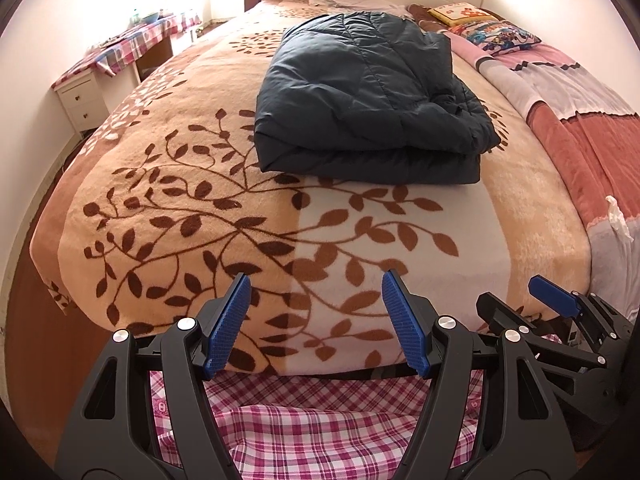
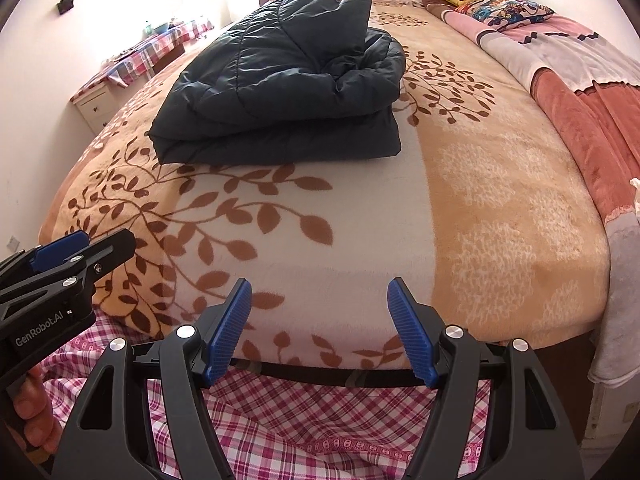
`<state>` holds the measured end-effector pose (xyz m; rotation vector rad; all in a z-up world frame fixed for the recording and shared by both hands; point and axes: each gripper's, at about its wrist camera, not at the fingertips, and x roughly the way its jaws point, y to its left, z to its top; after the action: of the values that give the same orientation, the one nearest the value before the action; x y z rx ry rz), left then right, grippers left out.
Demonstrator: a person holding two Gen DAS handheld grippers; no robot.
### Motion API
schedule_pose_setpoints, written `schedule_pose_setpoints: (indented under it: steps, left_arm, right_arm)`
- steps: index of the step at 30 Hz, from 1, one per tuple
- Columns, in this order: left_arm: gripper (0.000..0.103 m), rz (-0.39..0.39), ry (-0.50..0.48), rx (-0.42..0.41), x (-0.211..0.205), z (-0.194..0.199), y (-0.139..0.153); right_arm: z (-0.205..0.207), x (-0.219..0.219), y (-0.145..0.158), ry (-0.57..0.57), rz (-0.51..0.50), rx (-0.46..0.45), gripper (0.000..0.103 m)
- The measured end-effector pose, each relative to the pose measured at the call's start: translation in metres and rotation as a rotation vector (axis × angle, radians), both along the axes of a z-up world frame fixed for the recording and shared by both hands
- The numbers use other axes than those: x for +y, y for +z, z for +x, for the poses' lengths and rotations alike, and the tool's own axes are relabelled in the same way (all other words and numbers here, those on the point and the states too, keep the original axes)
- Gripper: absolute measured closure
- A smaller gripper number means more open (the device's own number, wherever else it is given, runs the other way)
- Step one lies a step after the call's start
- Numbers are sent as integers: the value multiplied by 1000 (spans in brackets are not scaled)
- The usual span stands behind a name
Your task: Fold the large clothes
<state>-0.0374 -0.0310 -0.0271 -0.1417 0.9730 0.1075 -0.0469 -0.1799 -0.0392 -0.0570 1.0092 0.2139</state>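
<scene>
A dark blue padded jacket [image 1: 368,100] [image 2: 280,88] lies folded into a thick bundle on the leaf-patterned blanket [image 1: 192,200] [image 2: 360,240] that covers the bed. Both grippers hover over the near edge of the bed, well short of the jacket. In its own view my left gripper [image 1: 314,280] stands open, its blue pads apart with nothing between them. My right gripper [image 2: 319,284] is open and empty too. Each shows in the other's view: the right gripper [image 1: 512,292] at the lower right, the left gripper [image 2: 92,242] at the lower left, with a hand [image 2: 32,412] on its grip.
Pink plaid fabric [image 1: 312,420] [image 2: 320,420] fills the bottom below the grippers. A pink and grey quilt [image 1: 580,128] [image 2: 580,100] runs along the bed's right side, with pillows [image 1: 496,32] near the headboard. A white nightstand [image 1: 80,100] and a plaid-covered table [image 1: 136,44] stand left.
</scene>
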Motion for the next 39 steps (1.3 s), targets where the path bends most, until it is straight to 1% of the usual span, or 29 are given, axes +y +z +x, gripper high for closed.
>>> schedule_pose_setpoints:
  steps: [10,39]
  left_arm:
    - [35,7,2,0,0,-2,0]
    - [37,16,-2,5,-2,-4,0]
  right_arm:
    - [-2,1,-3,-13,-5,19,34]
    - [-3,3,-3,-11,-10,21,34]
